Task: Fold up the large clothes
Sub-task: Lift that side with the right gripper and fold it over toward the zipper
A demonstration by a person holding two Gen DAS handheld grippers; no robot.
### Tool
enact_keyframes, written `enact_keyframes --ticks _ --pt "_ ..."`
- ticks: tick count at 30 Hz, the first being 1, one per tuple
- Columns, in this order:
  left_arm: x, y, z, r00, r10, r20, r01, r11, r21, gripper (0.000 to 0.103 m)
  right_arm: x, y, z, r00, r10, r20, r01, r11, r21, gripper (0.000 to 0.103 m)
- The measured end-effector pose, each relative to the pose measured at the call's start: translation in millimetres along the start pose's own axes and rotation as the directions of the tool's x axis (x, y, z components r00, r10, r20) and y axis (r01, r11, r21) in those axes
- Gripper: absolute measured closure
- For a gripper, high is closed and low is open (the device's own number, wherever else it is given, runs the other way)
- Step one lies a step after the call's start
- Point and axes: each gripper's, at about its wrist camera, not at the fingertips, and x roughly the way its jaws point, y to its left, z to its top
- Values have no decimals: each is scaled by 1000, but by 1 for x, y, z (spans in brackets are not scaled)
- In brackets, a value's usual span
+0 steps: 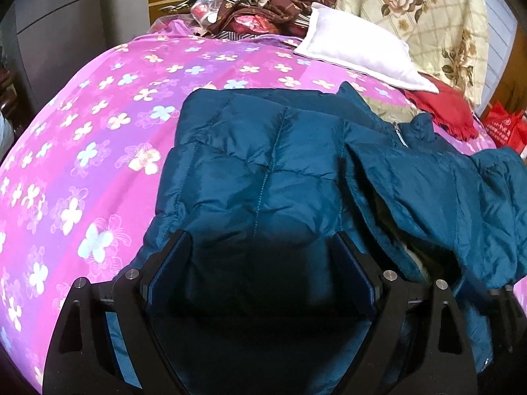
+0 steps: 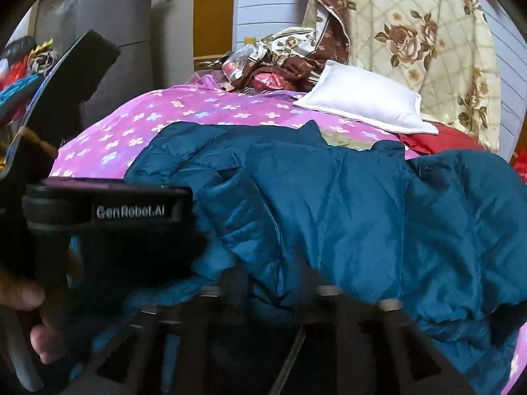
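A teal padded jacket [image 1: 263, 164] lies spread on a pink flowered bedspread [image 1: 98, 131], with its collar and zip pull [image 1: 400, 135] to the right. My left gripper [image 1: 260, 240] hangs just above the jacket's near part, open, its fingers standing wide with fabric below them. In the right wrist view the jacket [image 2: 329, 197] fills the middle. My right gripper [image 2: 273, 279] is blurred at the bottom edge, its jaws apart with a bulge of jacket between them and a zipper [image 2: 286, 362] below. A person's hand [image 2: 33, 296] holds the left gripper's body [image 2: 108, 212] at the left.
A white pillow [image 1: 355, 49] and a red cloth [image 1: 441, 108] lie beyond the jacket. A heap of bedding and bags [image 1: 257, 10] sits at the bed's far end. A rose-patterned quilt [image 1: 428, 16] hangs at the back right, and a red bag [image 1: 504, 125] is past the right edge.
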Motion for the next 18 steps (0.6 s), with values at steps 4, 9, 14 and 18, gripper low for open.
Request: enact_keyframes --ticks 4,9,14,18 --pt "-5 10 1 1000 -15 11 15 999 -43 16 -41 -7 -17 999 -47 -7 46 999 -28 10" --pt "-22 21 3 994 -59 91 70 990 -125 16 -69 -41 -56 972 -210 -104 210 978 -3 10" --pt "-31 3 2 963 -226 144 241 967 -89 16 -61 -90 -96 969 -154 -193 202 944 261 8" --pt "-11 -29 -7 931 -364 32 365 931 -12 16 -57 -85 -94 960 -183 -210 231 945 230 2"
